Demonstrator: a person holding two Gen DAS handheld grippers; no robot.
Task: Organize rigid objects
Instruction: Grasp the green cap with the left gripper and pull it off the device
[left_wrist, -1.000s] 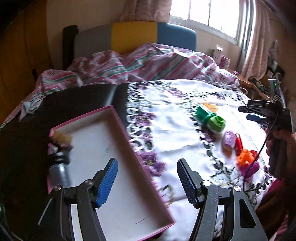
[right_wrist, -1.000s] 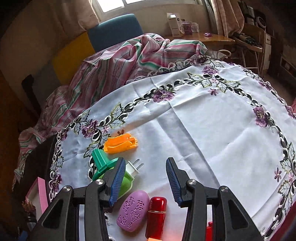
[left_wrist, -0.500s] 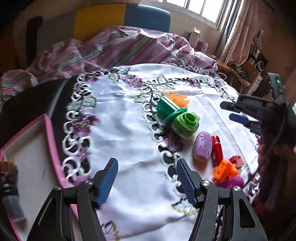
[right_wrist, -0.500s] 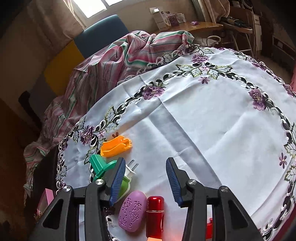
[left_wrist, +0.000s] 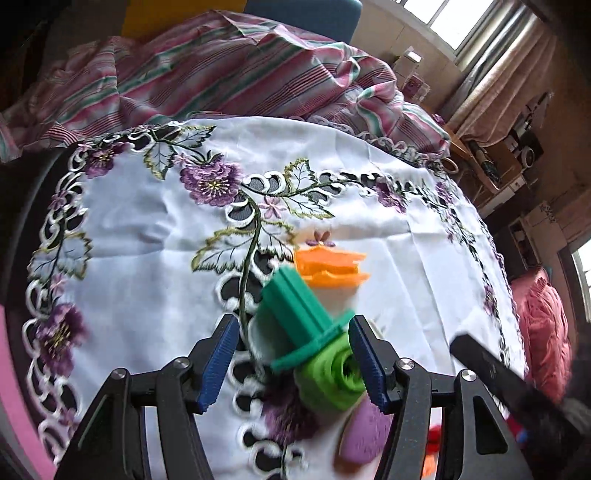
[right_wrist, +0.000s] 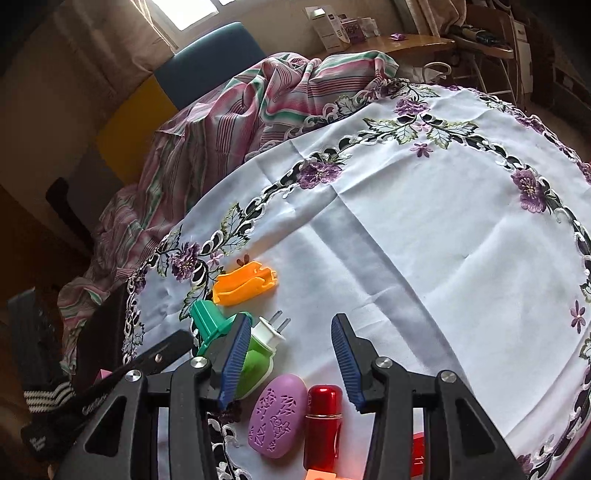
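Showing white plug prongs unseen from the left, both hand-held grippers gape empty.

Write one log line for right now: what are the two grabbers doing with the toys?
left gripper: jaws just been closing, around dark green piece, not gripping | right gripper: open, empty, above purple oval and red tube

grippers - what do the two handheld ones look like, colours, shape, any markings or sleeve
Both match: the left gripper and right gripper have black angular frames with cut-out openings, silver round bolt heads at the pivots, and two fingers faced with ribbed blue pads. In the right wrist view, the other gripper's black body carries pale lettering, too blurred to read, beside a black-and-white striped cuff.
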